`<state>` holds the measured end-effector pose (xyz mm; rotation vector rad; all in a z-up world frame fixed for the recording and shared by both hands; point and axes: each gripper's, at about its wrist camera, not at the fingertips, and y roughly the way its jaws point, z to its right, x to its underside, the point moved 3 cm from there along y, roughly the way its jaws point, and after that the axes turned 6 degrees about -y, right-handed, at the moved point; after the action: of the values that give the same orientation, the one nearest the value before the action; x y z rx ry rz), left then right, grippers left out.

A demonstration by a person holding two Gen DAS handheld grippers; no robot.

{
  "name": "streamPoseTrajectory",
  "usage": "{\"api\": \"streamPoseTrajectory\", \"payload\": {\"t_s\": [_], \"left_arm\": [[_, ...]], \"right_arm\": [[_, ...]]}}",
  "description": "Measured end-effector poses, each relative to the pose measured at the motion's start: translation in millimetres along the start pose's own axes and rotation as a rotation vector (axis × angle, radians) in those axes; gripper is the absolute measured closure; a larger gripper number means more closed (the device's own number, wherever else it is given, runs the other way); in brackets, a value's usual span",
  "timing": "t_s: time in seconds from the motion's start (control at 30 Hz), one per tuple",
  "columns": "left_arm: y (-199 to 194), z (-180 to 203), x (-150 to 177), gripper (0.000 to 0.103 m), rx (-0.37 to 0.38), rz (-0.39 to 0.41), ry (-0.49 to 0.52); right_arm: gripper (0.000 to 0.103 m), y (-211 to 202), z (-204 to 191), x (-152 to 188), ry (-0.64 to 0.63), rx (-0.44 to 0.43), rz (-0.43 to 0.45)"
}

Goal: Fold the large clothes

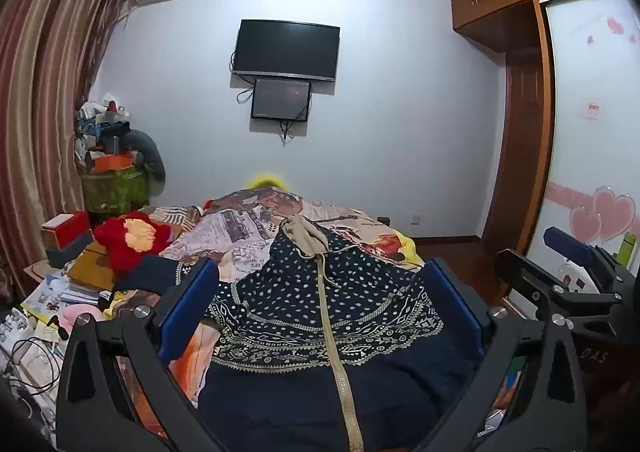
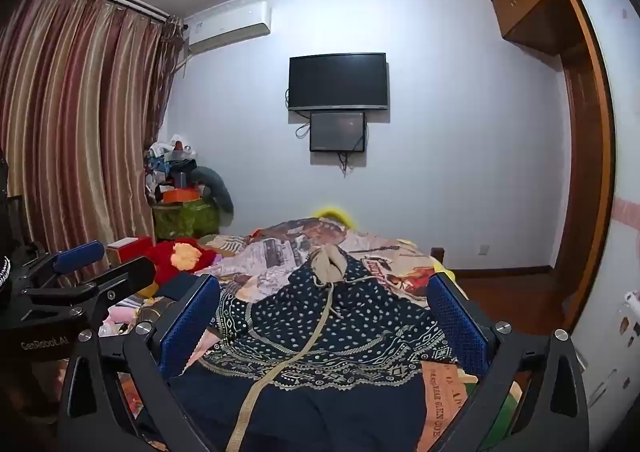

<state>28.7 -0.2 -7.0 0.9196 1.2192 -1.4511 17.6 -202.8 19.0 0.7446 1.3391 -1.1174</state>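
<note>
Soft matt knit cardigan [image 1: 320, 316], textured blue rubbery claw pads [image 2: 188, 328], glossy wooden wardrobe [image 1: 520, 124]

A home bedroom is showing here. A bed [image 1: 224, 228] is lying under a wall-mounted television [image 1: 286, 50], while curtains [image 1: 44, 112] and a wardrobe [image 1: 532, 52] are flanking the room.

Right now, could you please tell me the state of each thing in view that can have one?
Left gripper: open, holding nothing.
Right gripper: open, holding nothing.
Navy patterned garment: spread on the bed, not yet folded.
Zipper: closed as far as visible.
Television: screen dark.
Curtains: drawn.
Wardrobe door: shut.
</note>
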Motion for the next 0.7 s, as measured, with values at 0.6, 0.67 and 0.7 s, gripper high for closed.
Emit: {"api": "streamPoseTrajectory", "payload": {"t_s": [0.6,0.67,0.7], "left_arm": [[5,-8,2,0.0,-0.007,-0.014,-0.021],[5,-7,3,0.0,-0.007,-0.014,-0.02],[5,-7,3,0.0,-0.007,-0.015,-0.018]], "right_arm": [[0.0,13,3,11,0.03,-0.001,-0.038],[0.0,12,3,11,0.032,-0.002,-0.039],[0.0,12,3,11,0.033,-0.002,-0.04]]}}
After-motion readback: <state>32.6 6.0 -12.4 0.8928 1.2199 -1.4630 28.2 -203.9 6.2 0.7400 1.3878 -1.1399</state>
